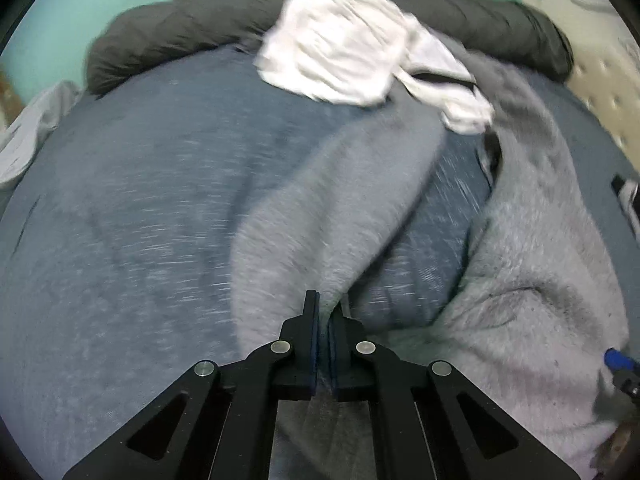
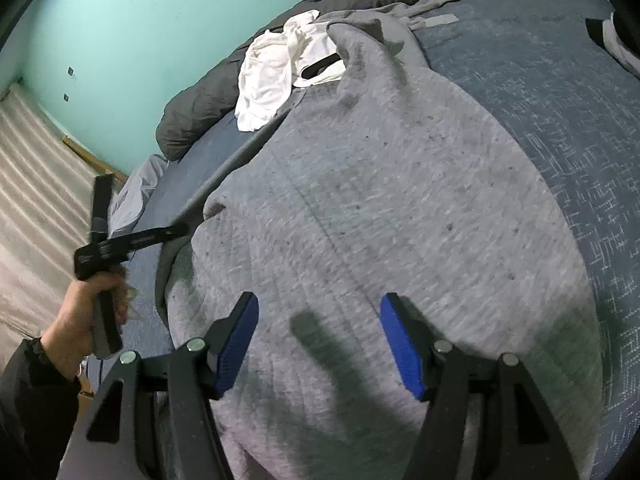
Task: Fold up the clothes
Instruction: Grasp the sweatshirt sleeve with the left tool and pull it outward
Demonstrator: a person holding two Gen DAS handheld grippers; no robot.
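A grey sweatshirt (image 2: 380,200) lies spread over the blue bedcover (image 2: 560,120). In the left wrist view one part of it, a sleeve or an edge (image 1: 340,200), is drawn up into a fold. My left gripper (image 1: 326,312) is shut on the end of that fold, with grey cloth pinched between its pads. The right wrist view shows this gripper (image 2: 176,229) at the sweatshirt's left edge, held by a hand (image 2: 80,320). My right gripper (image 2: 320,300) hangs open just above the sweatshirt's body, nothing between its blue pads (image 2: 236,344).
A crumpled white garment (image 1: 332,60) (image 2: 268,76) lies at the far end of the bed, partly on the sweatshirt. Behind it runs a rolled dark grey duvet (image 1: 180,28) against a teal wall (image 2: 140,20). A black-and-white item (image 2: 600,32) sits at the bed's far right.
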